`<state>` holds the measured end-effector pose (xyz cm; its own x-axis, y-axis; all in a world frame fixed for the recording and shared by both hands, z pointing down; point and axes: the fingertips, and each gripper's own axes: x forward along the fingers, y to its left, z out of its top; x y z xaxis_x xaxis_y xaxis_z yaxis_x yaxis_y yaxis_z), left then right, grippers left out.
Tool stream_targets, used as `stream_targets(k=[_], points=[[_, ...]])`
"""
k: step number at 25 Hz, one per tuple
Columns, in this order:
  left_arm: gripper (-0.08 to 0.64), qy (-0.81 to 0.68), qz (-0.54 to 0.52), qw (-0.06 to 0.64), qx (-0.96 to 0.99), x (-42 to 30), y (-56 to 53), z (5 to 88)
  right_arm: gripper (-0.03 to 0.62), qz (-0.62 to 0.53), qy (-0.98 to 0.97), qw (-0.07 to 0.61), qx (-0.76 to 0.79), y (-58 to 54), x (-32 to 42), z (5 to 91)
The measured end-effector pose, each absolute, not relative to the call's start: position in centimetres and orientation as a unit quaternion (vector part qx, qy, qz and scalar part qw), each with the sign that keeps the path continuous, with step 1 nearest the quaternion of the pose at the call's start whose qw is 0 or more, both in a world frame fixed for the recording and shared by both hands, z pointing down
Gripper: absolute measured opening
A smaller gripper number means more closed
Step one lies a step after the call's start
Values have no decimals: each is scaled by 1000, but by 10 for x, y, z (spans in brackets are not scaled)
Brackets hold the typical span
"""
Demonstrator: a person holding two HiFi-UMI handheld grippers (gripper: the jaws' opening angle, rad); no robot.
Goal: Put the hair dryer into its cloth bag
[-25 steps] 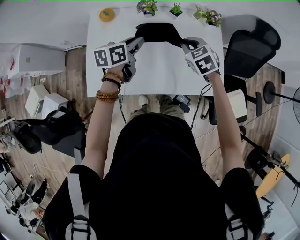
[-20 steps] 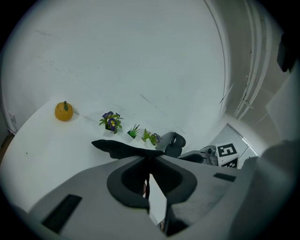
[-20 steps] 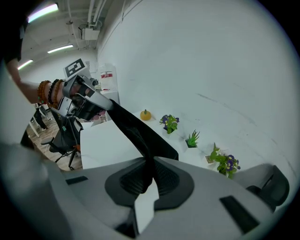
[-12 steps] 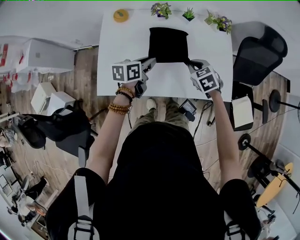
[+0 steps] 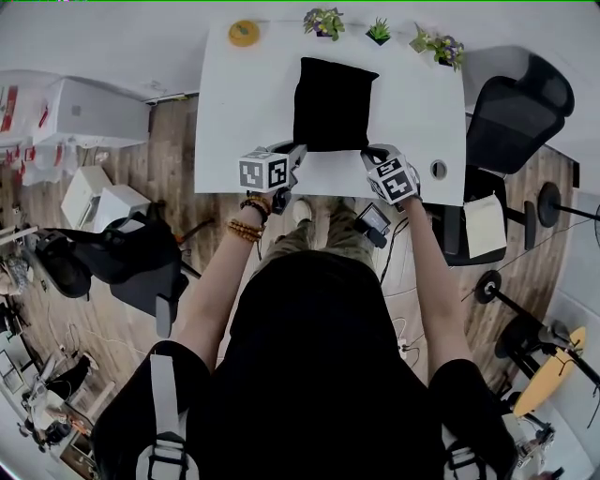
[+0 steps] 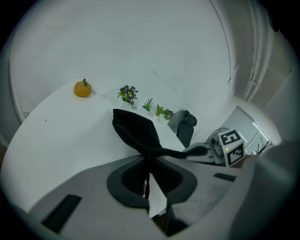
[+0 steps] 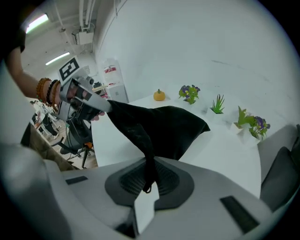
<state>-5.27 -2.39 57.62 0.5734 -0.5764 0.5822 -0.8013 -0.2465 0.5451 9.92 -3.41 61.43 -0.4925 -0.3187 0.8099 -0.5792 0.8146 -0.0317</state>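
**Clerk:** Where is the cloth bag?

**Inspector:** The black cloth bag (image 5: pixel 335 103) is in the middle of the white table (image 5: pixel 234 112). Its far part rests on the tabletop. Its near edge is drawn toward the table's front edge and stretched between the two grippers. Whether the hair dryer is inside cannot be told, because the cloth hides whatever it contains.

**Clerk:** State of the left gripper?

**Inspector:** The left gripper (image 5: pixel 298 150) has its jaws nearly together, pinching a bunched fold of the bag at its near left corner. The left gripper view shows the black cloth running down between the pads.

**Clerk:** And the right?

**Inspector:** The same. The right gripper (image 5: pixel 368 153) is clamped narrow on the near right corner, with a strip of cloth caught between its pads. Both grippers sit at the front edge of the table, one at each side of the bag.

**Clerk:** Surroundings?

**Inspector:** A small orange object (image 5: pixel 244 33) sits at the far left corner of the table. Three small potted plants (image 5: pixel 323 21) stand in a row along the far edge, all well apart from the bag. A black office chair (image 5: pixel 516 98) stands to the right of the table. The person's left wrist carries beaded bracelets (image 5: pixel 246 230).
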Motion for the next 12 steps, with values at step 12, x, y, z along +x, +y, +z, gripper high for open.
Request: stream_targets(k=[12], points=[[41, -450, 209, 428, 755, -74, 17, 651, 79, 221, -840, 427, 250, 12, 93, 665]])
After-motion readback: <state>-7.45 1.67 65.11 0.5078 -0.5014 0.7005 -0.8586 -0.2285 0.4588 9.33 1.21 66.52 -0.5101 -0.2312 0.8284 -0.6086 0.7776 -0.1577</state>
